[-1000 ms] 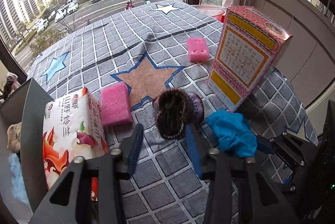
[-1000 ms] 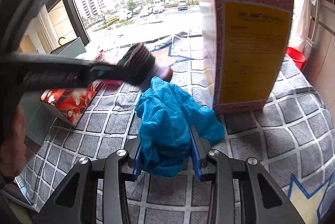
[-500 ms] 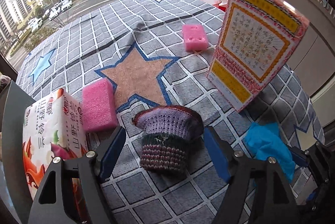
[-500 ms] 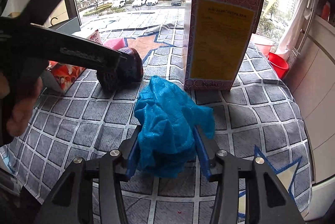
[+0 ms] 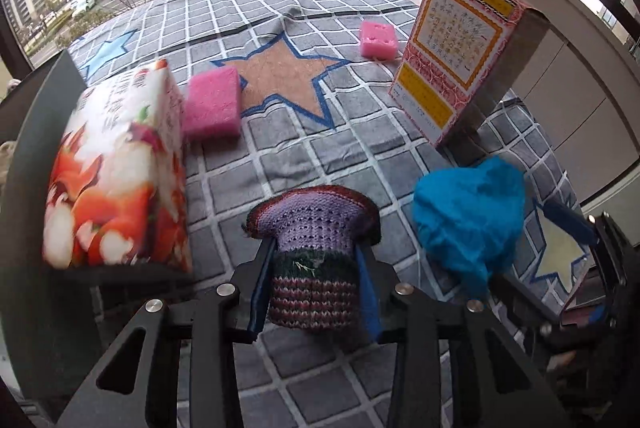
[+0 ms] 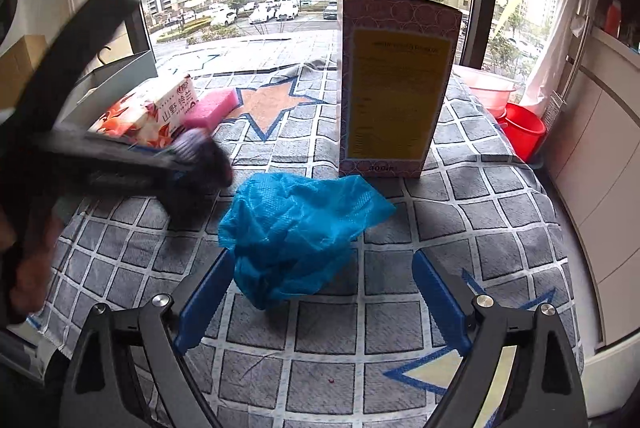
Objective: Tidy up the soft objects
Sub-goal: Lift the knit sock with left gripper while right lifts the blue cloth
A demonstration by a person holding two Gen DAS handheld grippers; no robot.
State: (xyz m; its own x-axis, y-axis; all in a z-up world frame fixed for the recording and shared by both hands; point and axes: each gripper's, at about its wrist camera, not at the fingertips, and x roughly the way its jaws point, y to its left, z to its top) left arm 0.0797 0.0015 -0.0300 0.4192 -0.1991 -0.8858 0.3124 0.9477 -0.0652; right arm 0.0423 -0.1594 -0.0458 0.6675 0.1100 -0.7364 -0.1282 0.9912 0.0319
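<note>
A purple and maroon knitted hat (image 5: 316,224) stands on the checked tablecloth (image 5: 312,148). My left gripper (image 5: 316,252) is closing on it, and both blue pads touch its sides. In the right wrist view the hat (image 6: 200,148) shows blurred at the tip of that gripper. A crumpled blue cloth (image 6: 296,228) lies on the table between the fingers of my right gripper (image 6: 322,260). Its jaws are opening and its pads stand clear of the cloth. In the left wrist view the blue cloth (image 5: 468,212) sits just right of the hat.
A tissue pack (image 5: 116,168) lies at the left beside a grey bin wall (image 5: 32,132). Two pink sponges (image 5: 212,104) (image 5: 378,34) rest farther back. A tall printed box (image 6: 396,84) stands upright behind the cloth. Red basins (image 6: 520,124) sit past the table's right edge.
The left jaws spread around the hat, came down and closed on its sides. The right jaws let go of the blue cloth and opened wide; the cloth now lies loose on the table.
</note>
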